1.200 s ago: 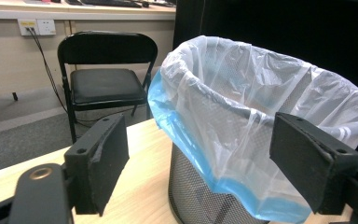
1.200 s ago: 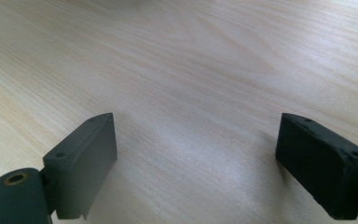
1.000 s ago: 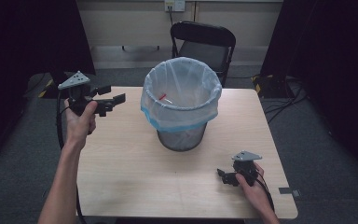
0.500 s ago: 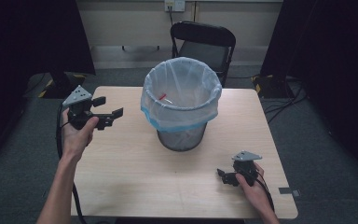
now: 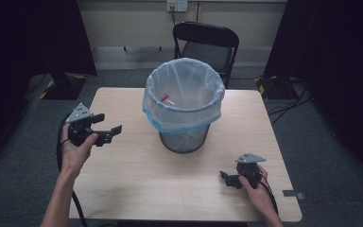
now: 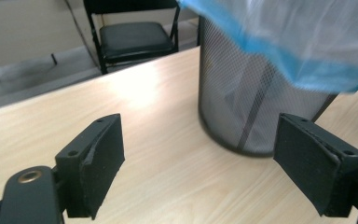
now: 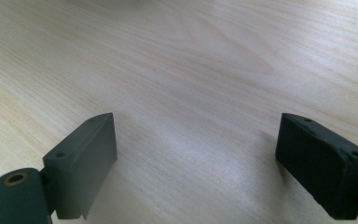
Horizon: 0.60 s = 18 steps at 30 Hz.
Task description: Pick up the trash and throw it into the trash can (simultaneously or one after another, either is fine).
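Black jaws stand spread wide and empty on the left gripper [image 5: 105, 133], which a hand holds above the table [image 5: 137, 179] to the left of the mesh bin [image 5: 184, 138], pointing toward it. In the left gripper view the bin's wire wall [image 6: 256, 102] fills the gap between the two pads, with the blue-edged liner bag [image 5: 184, 101] draped over the rim above. Inside the bag, against the wall on the left gripper's side, lies something small, red and white [image 5: 164, 98]; it is too small to say what it is, perhaps a scrap or wrapper.

If the step in hand is working on the bin, the left gripper should come in level and meet the bag's folded blue hem rather than the slippery wire, closing slowly so the thin film does not tear or slide off the rim.

Right of the bin and nearer the person, the right gripper [image 5: 230, 178] rests low on the table, jaws likewise spread with only bare wood between them [image 7: 196, 154]. It would do well to steady the bin's base from that side before the left one pulls.
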Tool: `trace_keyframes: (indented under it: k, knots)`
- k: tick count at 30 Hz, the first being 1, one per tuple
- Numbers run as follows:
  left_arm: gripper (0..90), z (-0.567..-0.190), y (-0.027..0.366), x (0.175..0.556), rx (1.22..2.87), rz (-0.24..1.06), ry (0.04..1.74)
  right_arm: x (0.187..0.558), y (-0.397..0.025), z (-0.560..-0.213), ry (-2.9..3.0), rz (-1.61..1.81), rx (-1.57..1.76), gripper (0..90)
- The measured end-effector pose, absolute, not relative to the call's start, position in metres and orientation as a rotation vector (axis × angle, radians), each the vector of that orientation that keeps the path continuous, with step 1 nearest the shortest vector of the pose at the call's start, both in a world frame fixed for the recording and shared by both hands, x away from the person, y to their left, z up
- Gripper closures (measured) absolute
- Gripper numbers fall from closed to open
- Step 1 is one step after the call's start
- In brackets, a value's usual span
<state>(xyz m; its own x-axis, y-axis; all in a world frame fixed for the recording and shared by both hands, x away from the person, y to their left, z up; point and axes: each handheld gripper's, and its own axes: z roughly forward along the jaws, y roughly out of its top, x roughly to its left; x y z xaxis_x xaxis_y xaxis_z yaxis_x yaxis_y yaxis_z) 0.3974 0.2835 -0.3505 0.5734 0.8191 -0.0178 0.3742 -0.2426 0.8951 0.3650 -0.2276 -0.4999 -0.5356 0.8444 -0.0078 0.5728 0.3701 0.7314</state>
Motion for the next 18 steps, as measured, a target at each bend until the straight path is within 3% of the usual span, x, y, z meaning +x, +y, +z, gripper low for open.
trace_keyframes:
  k: [10, 18]
  knots:
    - [15.9, -0.383, 0.291, 0.390, 1.904, 0.582, 1.055, 0.365, -0.228, -0.500, 2.254, 0.974, 1.235, 11.5]
    - [16.0, -0.413, 0.292, 0.383, 1.929, 0.508, 1.109, 0.365, -0.228, -0.500, 2.255, 0.974, 1.234, 11.5]
